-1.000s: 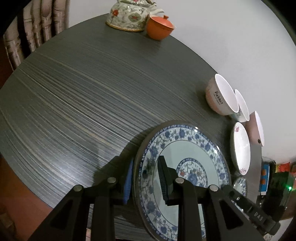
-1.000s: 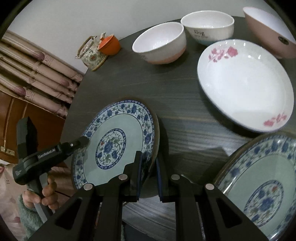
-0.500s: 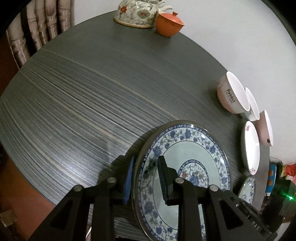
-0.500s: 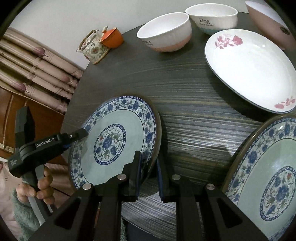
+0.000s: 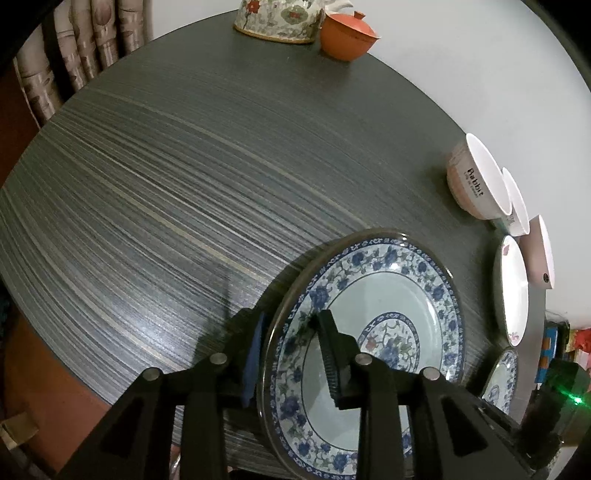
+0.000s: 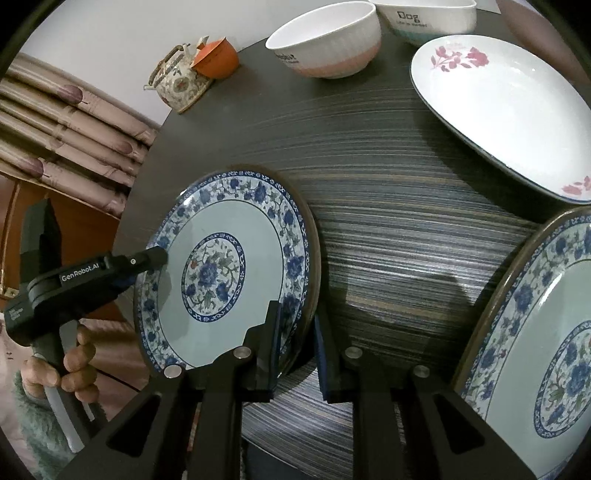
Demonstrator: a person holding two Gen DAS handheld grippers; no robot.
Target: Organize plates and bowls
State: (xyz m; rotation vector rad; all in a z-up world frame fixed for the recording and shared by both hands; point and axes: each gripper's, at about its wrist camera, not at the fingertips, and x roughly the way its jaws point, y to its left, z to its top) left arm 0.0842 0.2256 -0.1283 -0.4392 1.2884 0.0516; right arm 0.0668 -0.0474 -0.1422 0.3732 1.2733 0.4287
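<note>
We note both tools clamped on one blue-floral plate (image 6: 225, 273) near the bench (image 6: 399, 229) edge: left tool (image 5: 291, 354) at its 9 o'clock rim, right tool (image 6: 295, 347) at 5 o'clock. Second blue-floral plate (image 6: 546, 350) lies at 3 o'clock.

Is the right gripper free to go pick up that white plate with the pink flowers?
Probably not yet: the right gripper is clamped on the blue-patterned plate, which it shares with the left gripper. The flowered plate itself lies uncovered.

I'm in a home dining room: round dark table (image 5: 192, 177), floral teapot (image 5: 277, 18) upper middle, curtains (image 6: 66, 140) left.
</note>
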